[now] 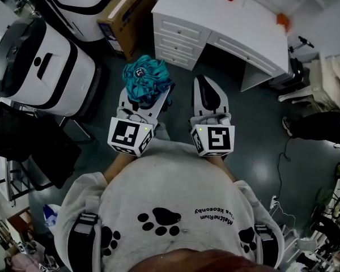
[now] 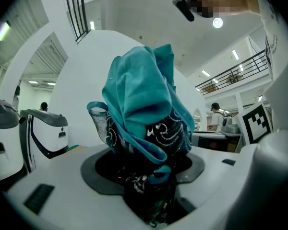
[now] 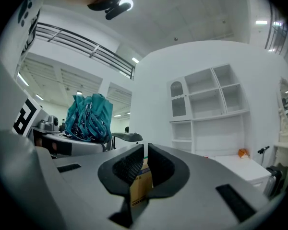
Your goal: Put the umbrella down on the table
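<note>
Hold bunched teal fabric umbrella (image 1: 146, 77) clamped in left gripper (image 1: 143, 100), right gripper (image 1: 207, 90) closed empty; lower level onto white drawered table (image 1: 232, 21).

Teal folded fabric umbrella (image 1: 146, 79): black lining with white swirl print, canopy bunched and loose, 1 strap loop sticking out on its left. Clamped between the jaws of the left gripper (image 2: 151, 176), bulk projecting past the tips. White table with drawers (image 1: 232, 21) lies ahead of that gripper, well apart; umbrella not on it.

right claw (image 3: 145, 153): jaws nearly together, slim gap | umbrella (image 3: 89, 118): left, apart
</note>
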`<state>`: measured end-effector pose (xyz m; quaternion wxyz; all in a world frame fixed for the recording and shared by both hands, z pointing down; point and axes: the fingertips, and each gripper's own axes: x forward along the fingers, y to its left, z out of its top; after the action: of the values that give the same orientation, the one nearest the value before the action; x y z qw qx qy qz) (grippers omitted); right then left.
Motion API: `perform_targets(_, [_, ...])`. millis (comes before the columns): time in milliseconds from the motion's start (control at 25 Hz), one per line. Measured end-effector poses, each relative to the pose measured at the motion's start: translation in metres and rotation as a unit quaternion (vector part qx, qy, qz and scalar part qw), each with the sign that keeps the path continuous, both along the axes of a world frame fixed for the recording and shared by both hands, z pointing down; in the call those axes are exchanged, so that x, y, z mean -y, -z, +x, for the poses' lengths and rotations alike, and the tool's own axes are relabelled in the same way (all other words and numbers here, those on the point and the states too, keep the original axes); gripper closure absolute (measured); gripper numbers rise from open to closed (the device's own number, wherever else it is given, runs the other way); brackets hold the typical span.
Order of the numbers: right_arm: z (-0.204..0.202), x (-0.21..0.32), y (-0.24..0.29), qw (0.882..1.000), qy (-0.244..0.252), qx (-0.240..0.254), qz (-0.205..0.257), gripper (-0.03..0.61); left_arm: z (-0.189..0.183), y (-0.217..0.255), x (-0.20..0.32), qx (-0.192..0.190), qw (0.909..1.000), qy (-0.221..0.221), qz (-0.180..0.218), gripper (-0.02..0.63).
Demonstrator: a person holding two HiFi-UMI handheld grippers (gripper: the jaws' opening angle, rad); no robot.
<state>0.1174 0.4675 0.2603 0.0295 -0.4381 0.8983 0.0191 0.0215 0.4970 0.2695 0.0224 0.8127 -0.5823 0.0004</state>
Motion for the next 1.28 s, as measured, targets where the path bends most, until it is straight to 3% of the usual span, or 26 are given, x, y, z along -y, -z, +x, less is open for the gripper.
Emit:
perform_targets(480, [-0.045,0.068,-0.012,0.998,-0.050,-0.011,-0.024,0.529,-0.056,-0.011,0.074,-0.017,0.9991,-0.037,-0.016,0.360])
perform_targets(1280, [-0.080,0.156,-0.017,0.999,-0.045,-0.011,-0.020,0.529,-0.088,-0.021,0.160,-0.030,0.9988,-0.035,-0.014,0.359])
